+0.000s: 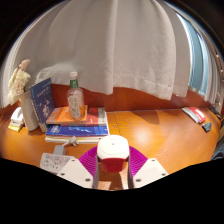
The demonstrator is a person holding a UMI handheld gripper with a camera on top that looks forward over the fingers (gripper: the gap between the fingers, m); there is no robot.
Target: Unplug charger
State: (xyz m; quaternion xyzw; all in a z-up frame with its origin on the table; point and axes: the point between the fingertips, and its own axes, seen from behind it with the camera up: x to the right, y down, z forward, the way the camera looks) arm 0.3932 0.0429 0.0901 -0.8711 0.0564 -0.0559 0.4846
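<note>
A white charger (pixel 112 149) with a reddish lower part sits between my two fingers, just above the wooden table (pixel 160 135). My gripper (pixel 112 160) is shut on it; the magenta pads (pixel 89 158) press against both its sides. No socket or cable can be seen; the charger's underside is hidden between the fingers.
A stack of books (pixel 77 126) with a clear bottle (pixel 75 97) on it lies beyond the fingers to the left. An upright blue book (pixel 42 101) and a pale figurine (pixel 20 78) stand further left. A white curtain (pixel 120 45) hangs behind. Flat items (pixel 199 115) lie far right.
</note>
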